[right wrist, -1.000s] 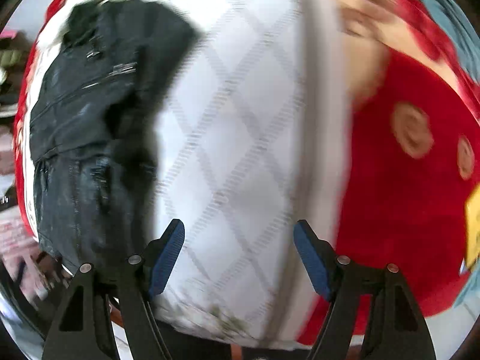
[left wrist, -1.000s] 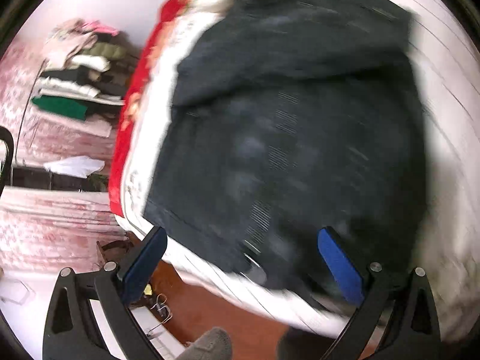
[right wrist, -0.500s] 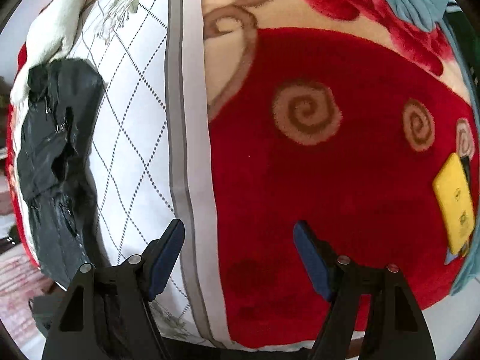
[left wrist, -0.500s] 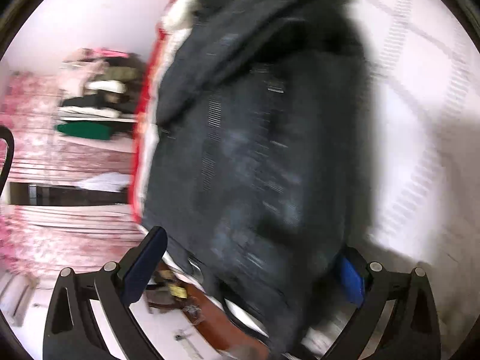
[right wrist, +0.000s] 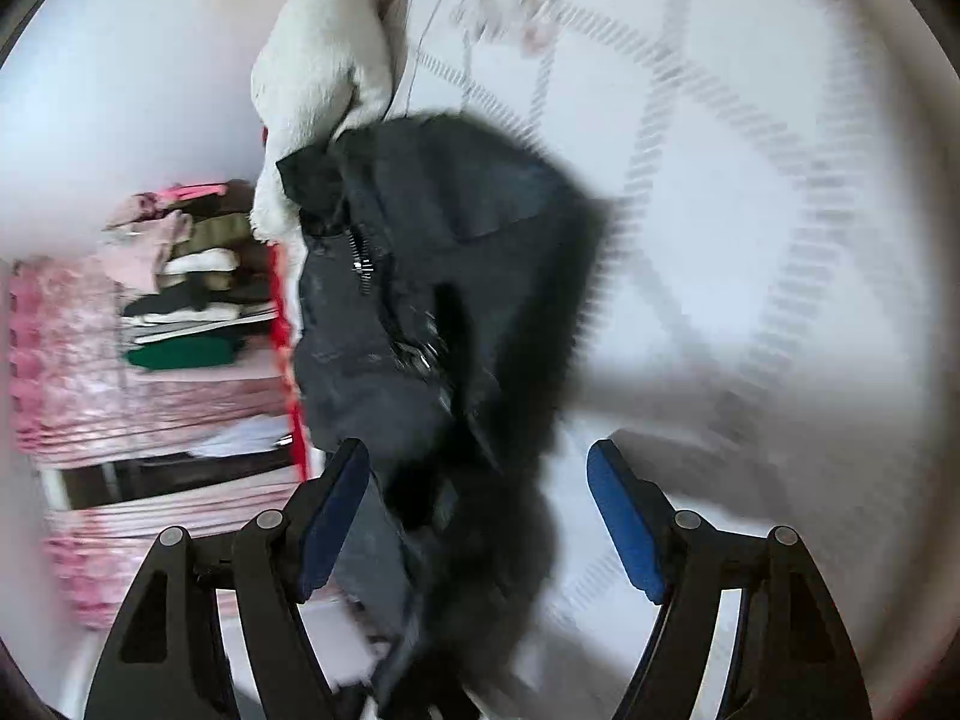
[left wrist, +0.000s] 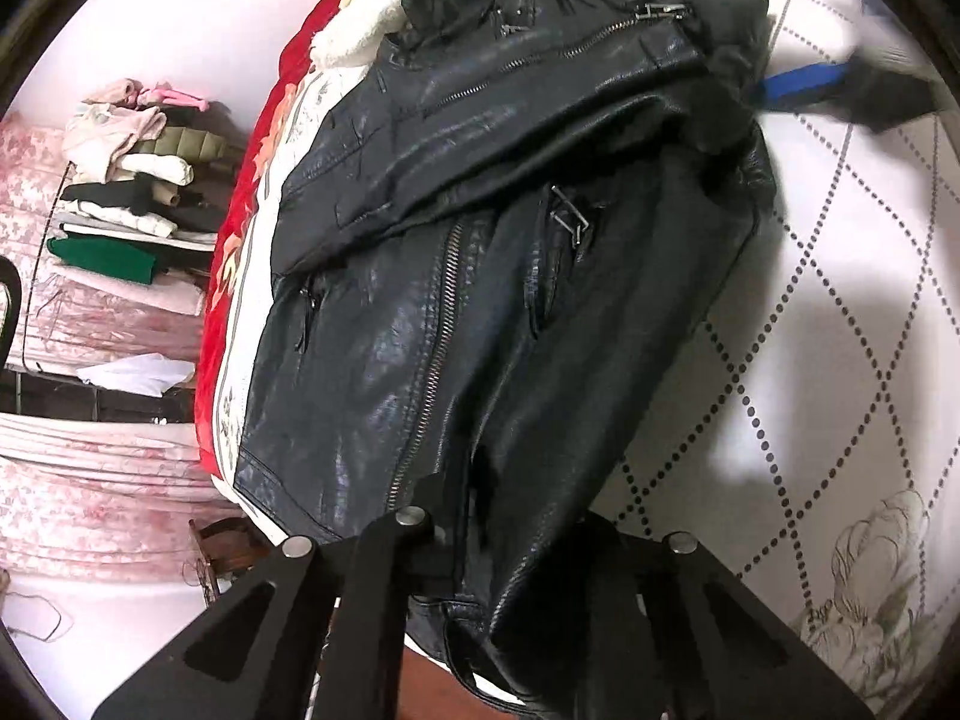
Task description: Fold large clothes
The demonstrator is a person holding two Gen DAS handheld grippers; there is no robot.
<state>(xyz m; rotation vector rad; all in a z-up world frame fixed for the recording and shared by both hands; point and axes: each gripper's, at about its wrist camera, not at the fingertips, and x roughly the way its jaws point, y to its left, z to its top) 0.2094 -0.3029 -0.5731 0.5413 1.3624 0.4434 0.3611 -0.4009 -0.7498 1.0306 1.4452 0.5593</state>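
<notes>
White quilted bedding (left wrist: 840, 312) with a dotted diamond print covered the bed, a red floral blanket (left wrist: 240, 228) running along its far edge and a shelf of stacked clothes (left wrist: 126, 180) standing against the wall beyond.

On that bedding lay the black leather jacket (left wrist: 480, 300), near the blanket-side edge, with a white fleecy garment (left wrist: 384, 18) touching its collar end. The left gripper (left wrist: 510, 564) had its fingers drawn narrow around the jacket's hem, the leather bunched thick between them. The right gripper (right wrist: 474, 516) hovered over the jacket with its blue pads (right wrist: 624, 528) spread wide and nothing between them; its view was blurred.

The likeliest trouble was slippage: the leather looked glossy and heavy, and a pinch on only the hem could let it slide out once lifted. Stiff panels might also refuse a flat crease and spring back open. Being so near the edge, the jacket could drag off toward the floor if pulled that way.

It looked worn and creased, shiny in patches, with a central zipper (left wrist: 432, 360), slanted zipped pockets and metal pulls, and one sleeve (left wrist: 480, 138) laid across the chest.
</notes>
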